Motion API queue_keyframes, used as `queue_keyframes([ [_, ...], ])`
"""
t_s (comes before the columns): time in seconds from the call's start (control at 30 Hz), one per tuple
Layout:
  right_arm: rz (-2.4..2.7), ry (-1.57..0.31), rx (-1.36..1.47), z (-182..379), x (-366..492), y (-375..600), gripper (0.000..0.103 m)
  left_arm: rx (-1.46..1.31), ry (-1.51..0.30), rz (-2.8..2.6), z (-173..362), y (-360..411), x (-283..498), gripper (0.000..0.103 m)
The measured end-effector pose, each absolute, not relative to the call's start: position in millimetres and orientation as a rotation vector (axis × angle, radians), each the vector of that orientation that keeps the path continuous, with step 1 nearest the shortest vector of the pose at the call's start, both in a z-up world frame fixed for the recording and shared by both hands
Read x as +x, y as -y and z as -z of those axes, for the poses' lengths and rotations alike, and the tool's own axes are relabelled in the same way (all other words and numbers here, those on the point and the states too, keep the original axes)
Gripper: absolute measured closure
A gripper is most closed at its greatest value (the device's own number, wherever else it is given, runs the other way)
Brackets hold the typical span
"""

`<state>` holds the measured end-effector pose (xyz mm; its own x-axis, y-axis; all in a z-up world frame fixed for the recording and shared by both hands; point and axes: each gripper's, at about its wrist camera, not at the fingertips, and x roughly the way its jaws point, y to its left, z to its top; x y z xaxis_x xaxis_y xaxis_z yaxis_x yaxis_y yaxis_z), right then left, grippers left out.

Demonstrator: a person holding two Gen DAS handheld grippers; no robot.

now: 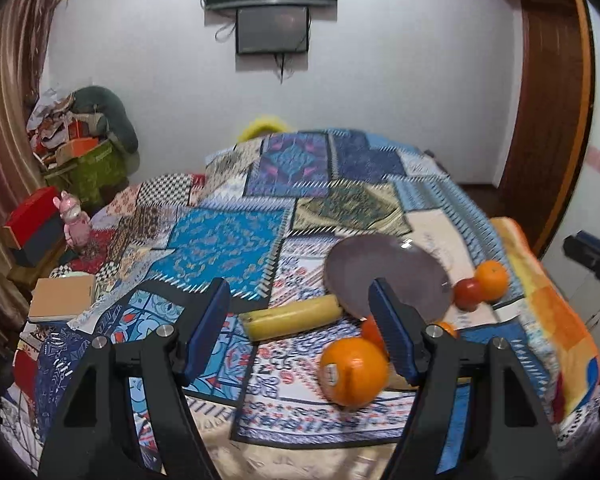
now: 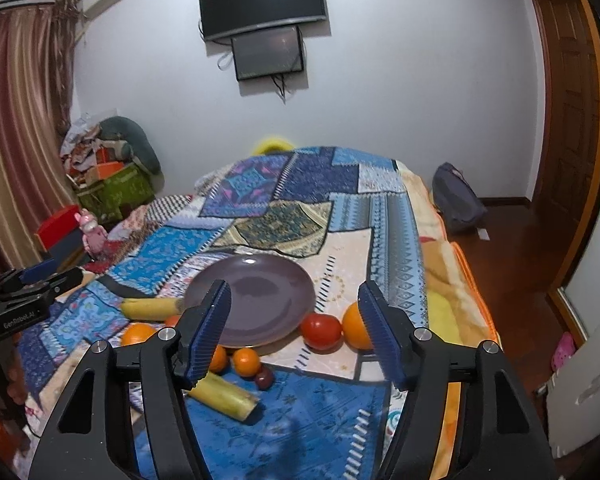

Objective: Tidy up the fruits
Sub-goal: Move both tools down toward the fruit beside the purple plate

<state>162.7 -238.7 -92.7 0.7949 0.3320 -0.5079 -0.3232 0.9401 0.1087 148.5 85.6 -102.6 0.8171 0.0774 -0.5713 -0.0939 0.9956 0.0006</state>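
Note:
An empty purple plate point(image 1: 384, 272) point(image 2: 256, 296) lies on the patchwork bedspread point(image 2: 300, 184) with fruit around its near side. In the left wrist view a banana point(image 1: 292, 316) lies left of the plate. A large stickered orange point(image 1: 354, 372) sits near the right finger, and a tomato point(image 1: 468, 294) and an orange point(image 1: 492, 280) sit to the right. My left gripper point(image 1: 298, 292) hovers open over the banana, holding nothing. The right wrist view shows the tomato point(image 2: 322, 330), the orange point(image 2: 354, 326), a small orange point(image 2: 246, 362), a dark plum point(image 2: 265, 378) and a second banana point(image 2: 224, 394). My right gripper point(image 2: 294, 286) is open and empty above them.
Left of the bed stand stacked boxes point(image 1: 80, 160), a red box point(image 1: 32, 216), a pink toy point(image 1: 74, 220) and a notebook point(image 1: 62, 296). A backpack point(image 2: 456, 196) lies on the wooden floor beside the bed's right edge, near a door point(image 2: 572, 128). Two screens point(image 2: 264, 0) hang on the far wall.

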Motion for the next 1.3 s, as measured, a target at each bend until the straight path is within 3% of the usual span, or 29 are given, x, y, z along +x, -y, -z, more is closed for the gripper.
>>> queue_keyframes([
  [0.3,-0.315,-0.67,0.0,127.3,194.2,244.7,0.04,-0.009,-0.734,-0.08,146.9,-104.1,196.4,0.03],
  [0.43,-0.306,-0.738,0.031,144.1,214.6,253.8,0.04,0.026,-0.798,-0.054,168.7,-107.4,219.6,0.023],
  [0.7,-0.271,-0.812,0.01,165.7,231.2,257.9,0.04,0.025,-0.867,-0.035,189.6,-113.2,247.3,0.02],
  [1.3,-0.331,-0.857,0.017,174.7,231.7,249.8,0.04,-0.021,-0.842,0.054,166.3,-73.7,209.0,0.012],
])
